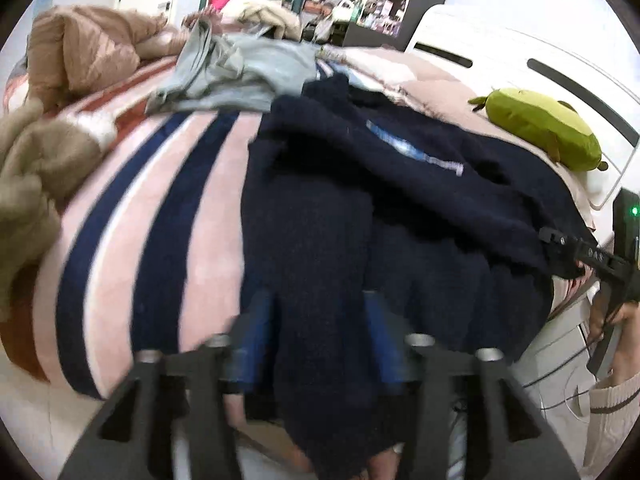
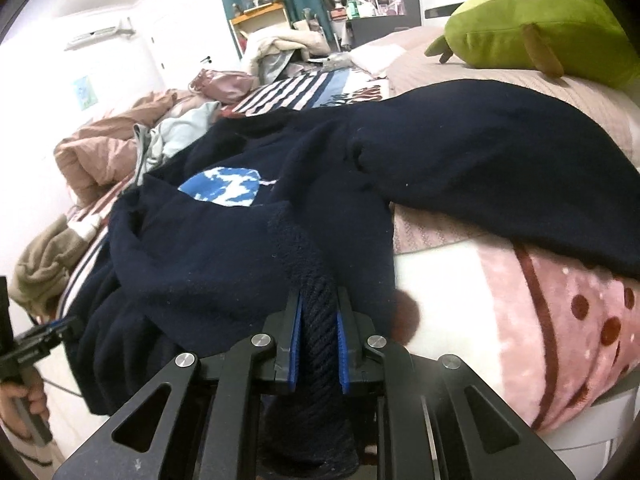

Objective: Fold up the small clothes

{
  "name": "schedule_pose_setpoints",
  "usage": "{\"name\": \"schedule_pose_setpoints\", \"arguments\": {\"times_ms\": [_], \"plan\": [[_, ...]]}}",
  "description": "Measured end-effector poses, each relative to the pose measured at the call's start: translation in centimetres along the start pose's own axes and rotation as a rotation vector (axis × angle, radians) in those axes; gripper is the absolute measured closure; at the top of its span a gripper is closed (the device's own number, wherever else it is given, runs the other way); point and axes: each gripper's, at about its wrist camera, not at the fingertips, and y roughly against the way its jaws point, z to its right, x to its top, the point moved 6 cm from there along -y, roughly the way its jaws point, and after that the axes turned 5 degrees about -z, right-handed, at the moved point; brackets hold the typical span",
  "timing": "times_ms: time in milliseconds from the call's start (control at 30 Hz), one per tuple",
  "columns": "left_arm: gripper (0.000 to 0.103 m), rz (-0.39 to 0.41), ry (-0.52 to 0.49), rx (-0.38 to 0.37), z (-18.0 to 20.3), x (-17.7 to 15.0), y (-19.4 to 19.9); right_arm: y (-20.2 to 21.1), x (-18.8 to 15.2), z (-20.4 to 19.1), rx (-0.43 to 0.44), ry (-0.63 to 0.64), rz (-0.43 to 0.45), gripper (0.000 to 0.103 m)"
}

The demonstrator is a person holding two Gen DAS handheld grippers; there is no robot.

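A navy sweater (image 1: 400, 200) with a blue and white chest patch (image 2: 224, 186) lies crumpled on the bed, one sleeve (image 2: 500, 168) stretched toward the right. My left gripper (image 1: 320, 320) has its jaws wide apart, with the sweater's lower edge hanging between them. My right gripper (image 2: 318, 320) is shut on the sweater's ribbed hem (image 2: 316, 280). The right gripper also shows in the left wrist view (image 1: 560, 244), clamped on the sweater's right edge. The left gripper shows in the right wrist view (image 2: 44, 340), at the sweater's left side.
The bed has a pink and navy striped blanket (image 1: 160, 200). A light grey garment (image 1: 240, 76) lies beyond the sweater. A tan garment (image 1: 36, 184) and a brown duvet (image 1: 80, 52) lie left. A green plush toy (image 1: 548, 128) lies right, by a white headboard (image 1: 520, 52).
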Motion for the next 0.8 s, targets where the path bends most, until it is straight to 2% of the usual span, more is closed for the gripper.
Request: {"name": "schedule_pose_setpoints", "arguments": {"times_ms": [100, 167, 300, 367, 500, 633, 800], "plan": [[0.043, 0.037, -0.050, 0.030, 0.0, 3.0, -0.1, 0.5, 0.1, -0.8, 0.101, 0.011, -0.007, 0.094], [0.043, 0.042, -0.089, 0.063, -0.3, 5.6, -1.4, 1.1, 0.6, -0.9, 0.118, -0.001, 0.017, 0.094], [0.043, -0.042, -0.163, 0.119, -1.4, 9.5, -6.3, 2.2, 2.1, -0.7, 0.171, -0.029, 0.076, 0.094], [0.043, -0.073, -0.159, 0.152, -2.2, 11.0, -8.4, 3.1, 3.0, -0.4, 0.159, -0.026, 0.108, 0.094], [0.043, -0.076, -0.150, 0.165, -2.5, 12.9, -10.2, 4.5, 4.7, 0.7, 0.102, -0.032, 0.171, 0.094], [0.045, -0.025, -0.114, 0.194, -3.0, 14.2, -10.6, 5.2, 6.0, 1.3, 0.121, -0.053, 0.195, 0.094], [0.045, 0.113, 0.042, 0.282, -6.6, 16.2, -8.4, 4.4, 5.9, 0.8, 0.167, -0.049, 0.162, 0.095]]}}
